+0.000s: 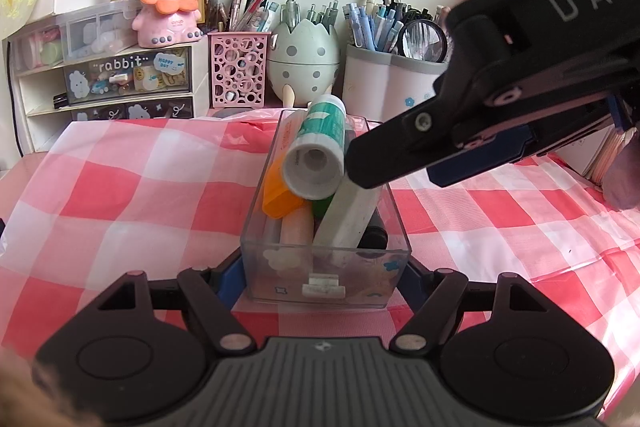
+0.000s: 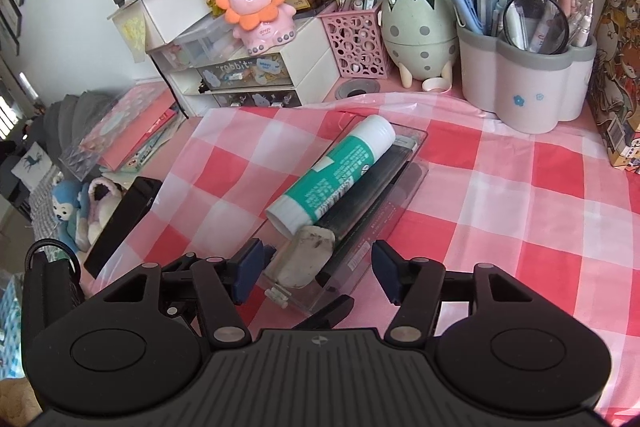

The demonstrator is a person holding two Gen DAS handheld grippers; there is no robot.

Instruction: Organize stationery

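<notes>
1. Your left hand-held gripper (image 1: 324, 277) is clamped on the near end of the clear box (image 1: 326, 269), one blue pad on each side wall, at 6 o'clock in the left wrist view.
2. The box sits on the checked cloth (image 1: 120, 195) covering the bench, long axis running from 6 toward 12 o'clock.
3. The glue stick (image 1: 318, 151) lies on top of the contents, tilted, its open white base facing your left camera.
4. Under it: a white eraser (image 1: 348, 215) leaning on the right wall, an orange piece (image 1: 280, 197) at the left wall, and a peach stick (image 1: 298, 227) below that.
5. Your right hand-held gripper (image 2: 316, 273) has its fingers apart, nothing between the pads; they straddle the near end of the box without touching it.
6. In the left wrist view that gripper comes in from 2 o'clock, with the tip of one finger (image 1: 370, 159) just beside the glue stick base. Contact: can't tell.
7. In the right wrist view the glue stick runs from 7 to 1 o'clock over a dark item (image 2: 360, 195); the eraser end sits at 6 o'clock of it.
8. Pen holders (image 2: 524, 83) stand at 12 to 1 o'clock, well apart from the box.
</notes>
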